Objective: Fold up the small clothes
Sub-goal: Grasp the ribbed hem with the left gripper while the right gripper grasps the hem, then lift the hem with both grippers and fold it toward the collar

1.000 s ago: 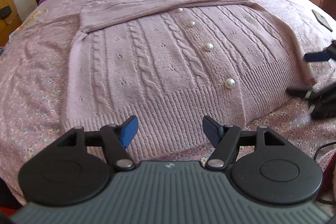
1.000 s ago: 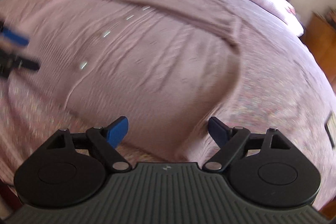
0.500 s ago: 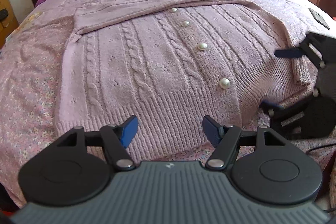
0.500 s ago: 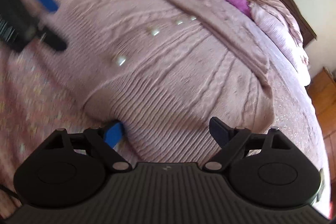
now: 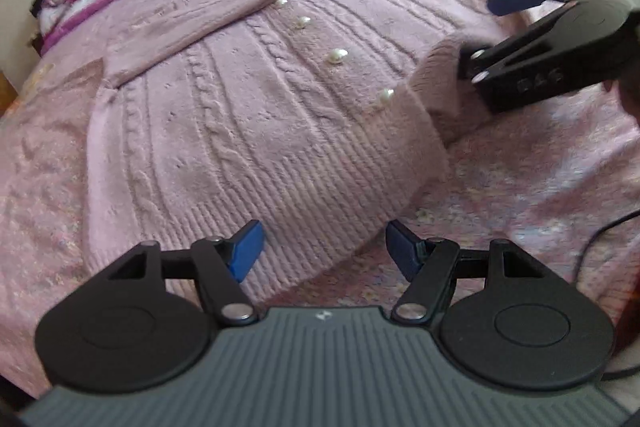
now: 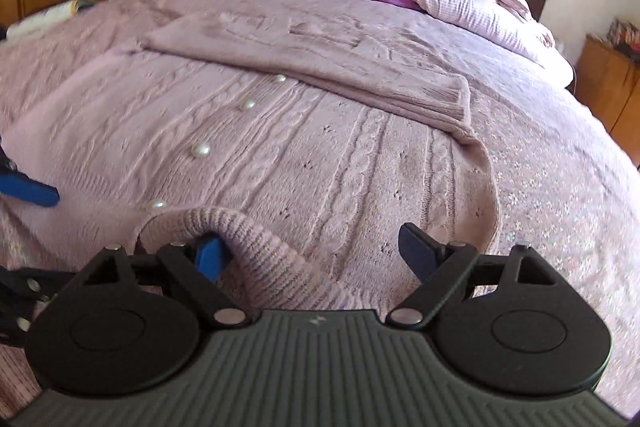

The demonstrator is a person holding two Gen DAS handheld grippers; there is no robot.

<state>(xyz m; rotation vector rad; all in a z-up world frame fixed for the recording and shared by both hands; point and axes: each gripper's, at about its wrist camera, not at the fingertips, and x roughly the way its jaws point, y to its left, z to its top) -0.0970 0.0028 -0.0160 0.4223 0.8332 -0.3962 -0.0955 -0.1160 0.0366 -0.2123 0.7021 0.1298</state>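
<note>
Right wrist view: pink cable-knit cardigan (image 6: pixel 320 163) lies flat on bed (image 6: pixel 560 187), sleeves folded across chest. Right gripper (image 6: pixel 316 251) jaws wide, hem draped over left finger, not clamped. Left gripper (image 5: pixel 322 247) jaws open, empty, above hem.

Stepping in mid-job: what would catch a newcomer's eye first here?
A pink cable-knit cardigan lies spread across the bed, with pearl buttons down its middle and a sleeve folded across the top. At its near hem, a ribbed corner is bunched over one finger of the open right gripper.
</note>
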